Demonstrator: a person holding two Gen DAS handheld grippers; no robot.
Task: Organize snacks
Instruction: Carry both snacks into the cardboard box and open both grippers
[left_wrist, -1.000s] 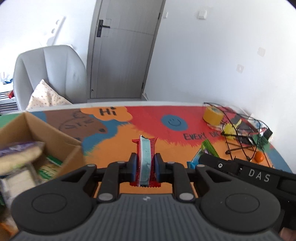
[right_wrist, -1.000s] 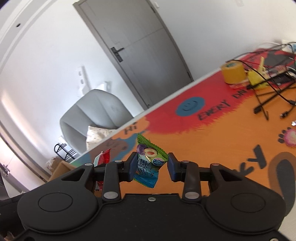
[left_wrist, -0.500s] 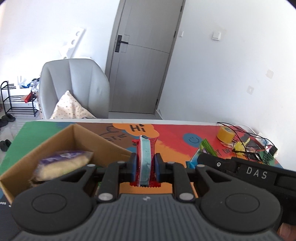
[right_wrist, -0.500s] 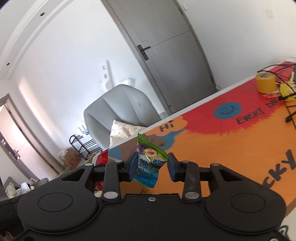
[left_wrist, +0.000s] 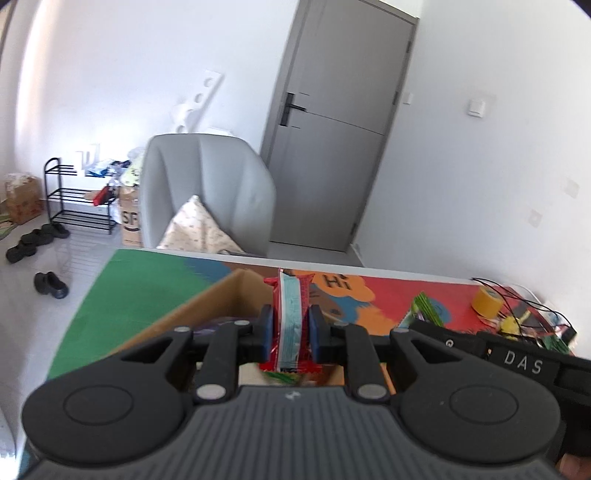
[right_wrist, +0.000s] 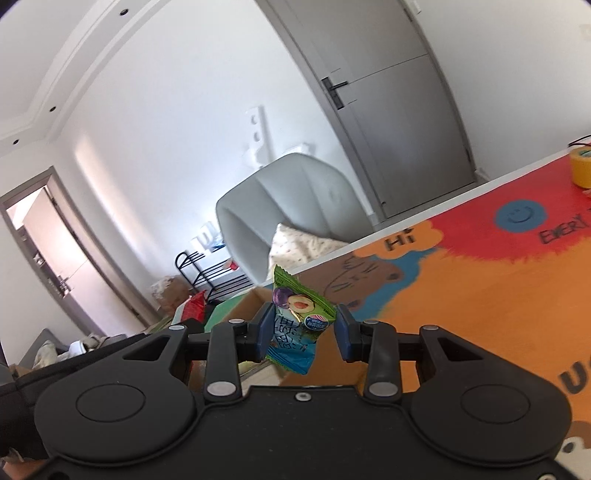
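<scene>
At the bottom centre of the left wrist view, the left gripper (left_wrist: 290, 334) is clamped on a red snack packet (left_wrist: 290, 321), both blue pads pressed against its flat sides. At the bottom centre of the right wrist view, the right gripper (right_wrist: 303, 329) pinches a green-and-blue plum candy packet (right_wrist: 295, 323) that sits tilted between its pads, held mainly at the left pad.

Compared with a second ago, both cameras have swung left and upward: the cardboard box (left_wrist: 207, 308), then at the left edge of the left view, now lies directly under and behind the left gripper, and much more of the room shows above the table. The grips on both packets are unchanged.

The red packet stands on edge, long axis running away from the camera and upward, its pale blue seam facing the lens and its crimped far end pointing toward the box's far wall. The plum packet's long axis runs from lower right to upper left, serrated green end uppermost.

Beyond the box spreads the colourful table mat (left_wrist: 388, 295), orange and red with a "Hi" bubble, green at frame left. A yellow tape roll (left_wrist: 487, 302) sits at the right edge. Farther back stand a grey armchair (left_wrist: 207, 192) with a patterned cushion (left_wrist: 195, 230), a black shoe rack (left_wrist: 74, 199) at left, and a grey door (left_wrist: 340, 140) in the white wall.
</scene>
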